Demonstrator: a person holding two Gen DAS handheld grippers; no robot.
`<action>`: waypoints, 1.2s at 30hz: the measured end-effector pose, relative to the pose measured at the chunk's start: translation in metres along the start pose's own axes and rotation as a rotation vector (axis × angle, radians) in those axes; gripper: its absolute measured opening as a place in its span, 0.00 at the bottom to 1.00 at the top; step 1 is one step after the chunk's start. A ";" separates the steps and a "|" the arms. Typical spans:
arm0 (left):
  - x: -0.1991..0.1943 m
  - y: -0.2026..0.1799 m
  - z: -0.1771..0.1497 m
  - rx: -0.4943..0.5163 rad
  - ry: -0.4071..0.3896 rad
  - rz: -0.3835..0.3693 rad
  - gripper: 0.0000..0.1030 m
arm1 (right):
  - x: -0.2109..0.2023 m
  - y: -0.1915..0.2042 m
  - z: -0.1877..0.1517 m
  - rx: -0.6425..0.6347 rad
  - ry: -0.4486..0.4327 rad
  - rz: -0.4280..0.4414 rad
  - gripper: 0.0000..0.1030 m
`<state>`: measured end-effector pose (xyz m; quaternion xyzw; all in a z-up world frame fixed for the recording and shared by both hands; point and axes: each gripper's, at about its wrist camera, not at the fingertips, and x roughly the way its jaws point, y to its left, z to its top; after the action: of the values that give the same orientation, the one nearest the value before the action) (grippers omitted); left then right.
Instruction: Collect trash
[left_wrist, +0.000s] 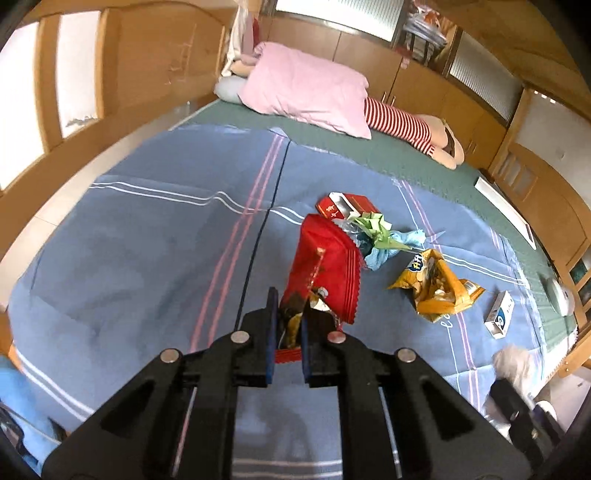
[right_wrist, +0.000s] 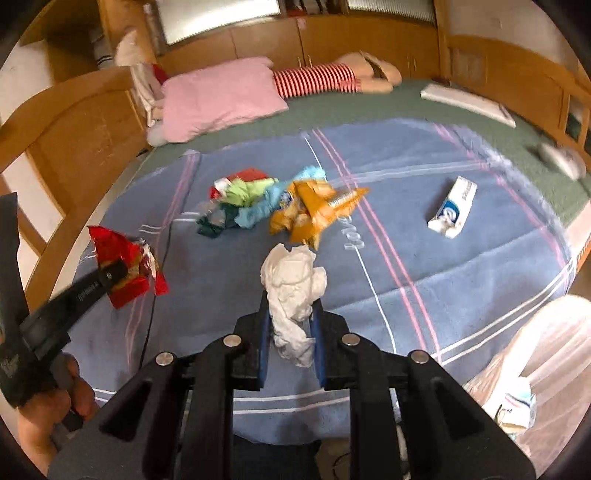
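I am holding a shiny red snack wrapper (left_wrist: 325, 266) clamped in my left gripper (left_wrist: 288, 325), and a crumpled white tissue (right_wrist: 293, 284) pinched in my right gripper (right_wrist: 290, 325). On the blue striped blanket (left_wrist: 147, 240) are still waiting a torn orange chip bag (right_wrist: 314, 210), a white-blue toothpaste box (right_wrist: 452, 206) and coloured paper scraps (right_wrist: 243, 206). I judge the collecting is only beginning.
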<state>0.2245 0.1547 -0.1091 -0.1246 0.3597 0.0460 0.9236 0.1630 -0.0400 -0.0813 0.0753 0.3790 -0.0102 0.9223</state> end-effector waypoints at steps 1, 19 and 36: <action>-0.005 -0.001 0.001 -0.001 -0.007 -0.002 0.11 | -0.001 0.004 -0.001 -0.018 -0.004 -0.004 0.20; -0.028 0.014 0.008 -0.043 -0.056 0.000 0.11 | 0.003 0.014 -0.005 -0.062 0.023 -0.054 0.20; -0.025 0.011 0.007 -0.026 -0.049 0.000 0.11 | 0.005 0.011 -0.004 -0.035 0.029 -0.047 0.20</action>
<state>0.2080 0.1676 -0.0894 -0.1354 0.3365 0.0538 0.9303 0.1646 -0.0279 -0.0864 0.0503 0.3941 -0.0242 0.9174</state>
